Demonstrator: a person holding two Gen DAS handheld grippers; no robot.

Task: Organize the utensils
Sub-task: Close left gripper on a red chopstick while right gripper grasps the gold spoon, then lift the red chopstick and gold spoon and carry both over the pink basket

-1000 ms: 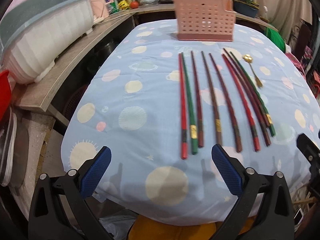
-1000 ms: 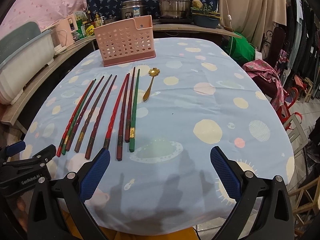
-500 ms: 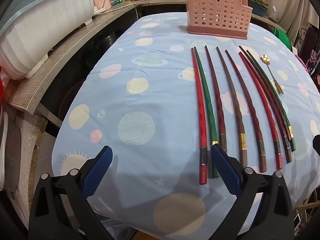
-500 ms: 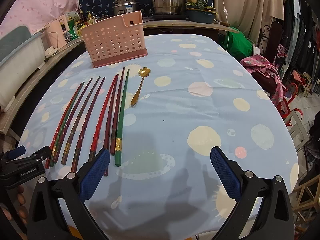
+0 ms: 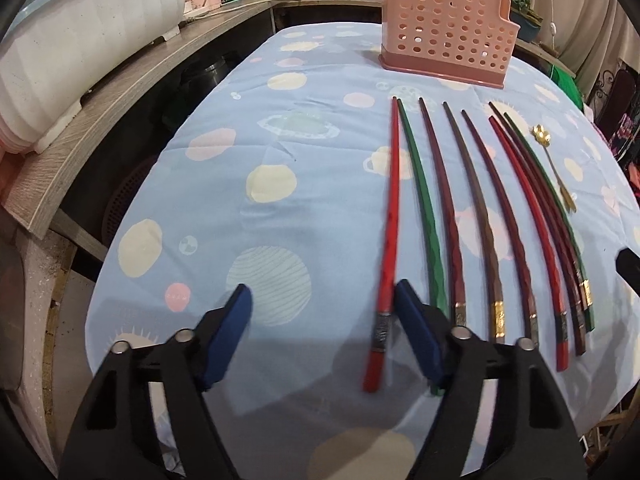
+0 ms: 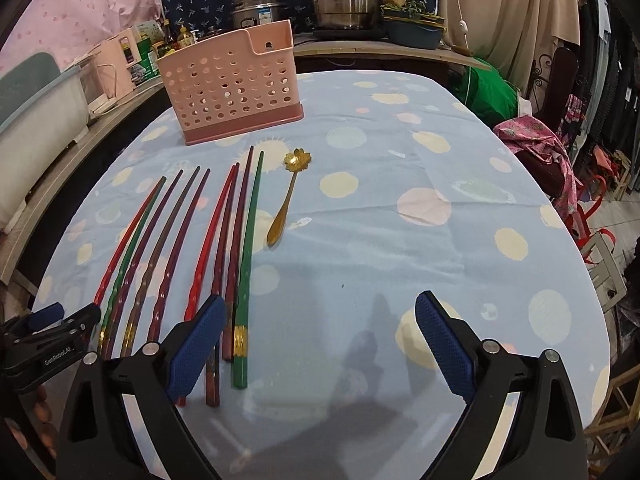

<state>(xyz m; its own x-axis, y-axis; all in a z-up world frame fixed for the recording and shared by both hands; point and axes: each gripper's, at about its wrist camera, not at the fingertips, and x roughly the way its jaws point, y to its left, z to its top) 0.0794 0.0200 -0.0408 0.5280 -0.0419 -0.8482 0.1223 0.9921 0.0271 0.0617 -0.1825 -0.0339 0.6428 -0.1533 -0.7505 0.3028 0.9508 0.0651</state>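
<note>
Left wrist view: left tongs (image 5: pixel 322 322), jaws apart and just closing, flank the red chopstick (image 5: pixel 389 240), leftmost of the row on the desk (image 5: pixel 248 120); pink basket (image 5: pixel 444 36) behind.
Right wrist view: right tongs (image 6: pixel 318 342), jaws wide but just narrowing, enclose the green chopstick (image 6: pixel 248 264); gold spoon (image 6: pixel 289 196) nearby.

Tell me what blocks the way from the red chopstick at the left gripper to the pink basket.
Nothing visible does. The red chopstick lies leftmost in the row, and only bare tablecloth separates its far tip from the pink basket.
</note>
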